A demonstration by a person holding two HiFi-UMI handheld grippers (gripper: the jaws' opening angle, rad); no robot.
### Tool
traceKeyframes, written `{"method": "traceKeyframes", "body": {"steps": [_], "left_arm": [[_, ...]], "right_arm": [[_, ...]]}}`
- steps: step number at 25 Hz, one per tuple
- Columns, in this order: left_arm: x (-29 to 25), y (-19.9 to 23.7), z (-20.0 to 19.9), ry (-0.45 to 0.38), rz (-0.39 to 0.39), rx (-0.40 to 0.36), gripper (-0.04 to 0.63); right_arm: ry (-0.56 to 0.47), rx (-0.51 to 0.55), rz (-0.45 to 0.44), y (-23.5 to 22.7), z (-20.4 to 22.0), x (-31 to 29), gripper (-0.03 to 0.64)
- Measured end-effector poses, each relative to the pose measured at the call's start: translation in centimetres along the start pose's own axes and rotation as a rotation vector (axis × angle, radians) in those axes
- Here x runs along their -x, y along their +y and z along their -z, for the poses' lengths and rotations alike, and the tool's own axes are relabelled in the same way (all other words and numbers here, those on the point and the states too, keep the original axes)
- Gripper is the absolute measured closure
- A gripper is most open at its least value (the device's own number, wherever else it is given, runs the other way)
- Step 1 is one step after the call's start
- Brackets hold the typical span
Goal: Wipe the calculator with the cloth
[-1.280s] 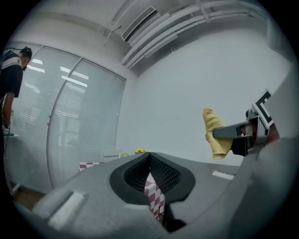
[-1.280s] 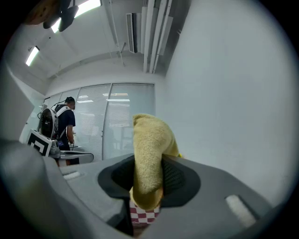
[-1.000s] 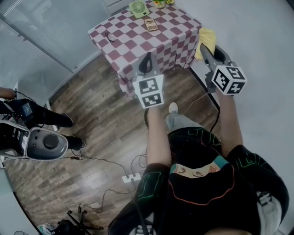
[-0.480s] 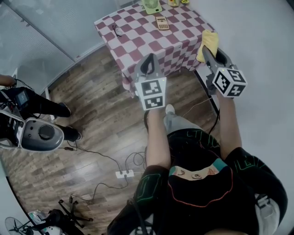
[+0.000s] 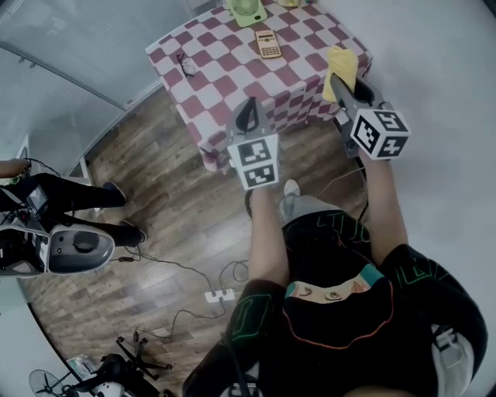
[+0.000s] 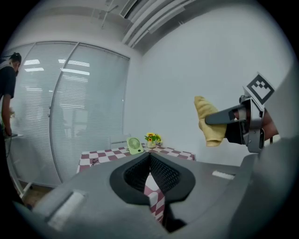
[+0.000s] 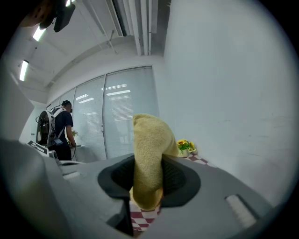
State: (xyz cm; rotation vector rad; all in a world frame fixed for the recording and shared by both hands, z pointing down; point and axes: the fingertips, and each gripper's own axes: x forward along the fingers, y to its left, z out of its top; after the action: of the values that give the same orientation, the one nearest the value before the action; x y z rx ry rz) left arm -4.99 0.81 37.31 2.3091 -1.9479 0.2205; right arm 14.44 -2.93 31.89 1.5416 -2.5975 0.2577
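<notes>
Brown wood-plank floor [image 5: 155, 194] fills most of the head view, with a pale wall on the right. At the top stands a small square counter [image 5: 225, 70] draped in a red-and-white checked cover. The small tan calculator [image 5: 268, 44] lies flat on the counter, toward its far side and just in front of a pale green desk fan [image 5: 246, 11]. A small dark item [image 5: 184, 65] sits near the counter's left edge (too small to name). The left gripper view shows a little pot of yellow flowers [image 6: 152, 138] at the counter's far edge, beside the fan.

The right gripper [image 5: 346, 87] is held in the air by the counter's near right corner, clenched on a fluffy yellow cloth [image 5: 339, 66]. In the right gripper view the cloth [image 7: 149, 154] is pinched between the black pads. It rises out of them in a folded hump, and a little hangs below. The cloth is well apart from the calculator.

The left gripper [image 5: 248, 115] is held in the air short of the counter's near edge. Its jaws are pressed together with nothing between them (its own view shows the ribbed pads meeting at the tips).

A white power strip [image 5: 219, 295] with trailing cables lies on the floor well away from the counter. Another person's dark-clad legs [image 5: 77, 194] reach in off to the counter's left.
</notes>
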Motion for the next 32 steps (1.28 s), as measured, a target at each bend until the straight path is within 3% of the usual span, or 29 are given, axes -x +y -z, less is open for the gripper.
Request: {"method": "traceKeyframes", "body": {"steps": [13, 20, 32], "left_arm": [[-10.9, 2.4, -4.0, -0.002, -0.076, -0.07, 0.584], [-14.0, 2.5, -2.6, 0.053, -0.08, -0.047, 0.584], [-21.2, 2.9, 1.2, 0.16, -0.015, -0.005, 0.584]], "right_arm": [[-0.052, -0.062, -0.064, -7.6, -3.2, -11.8, 0.491], [-0.007, -0.089, -0.084, -9.0, -1.7, -15.0, 0.49], [0.088, -0.12, -0.071, -11.8, 2.0, -20.9, 0.489]]}}
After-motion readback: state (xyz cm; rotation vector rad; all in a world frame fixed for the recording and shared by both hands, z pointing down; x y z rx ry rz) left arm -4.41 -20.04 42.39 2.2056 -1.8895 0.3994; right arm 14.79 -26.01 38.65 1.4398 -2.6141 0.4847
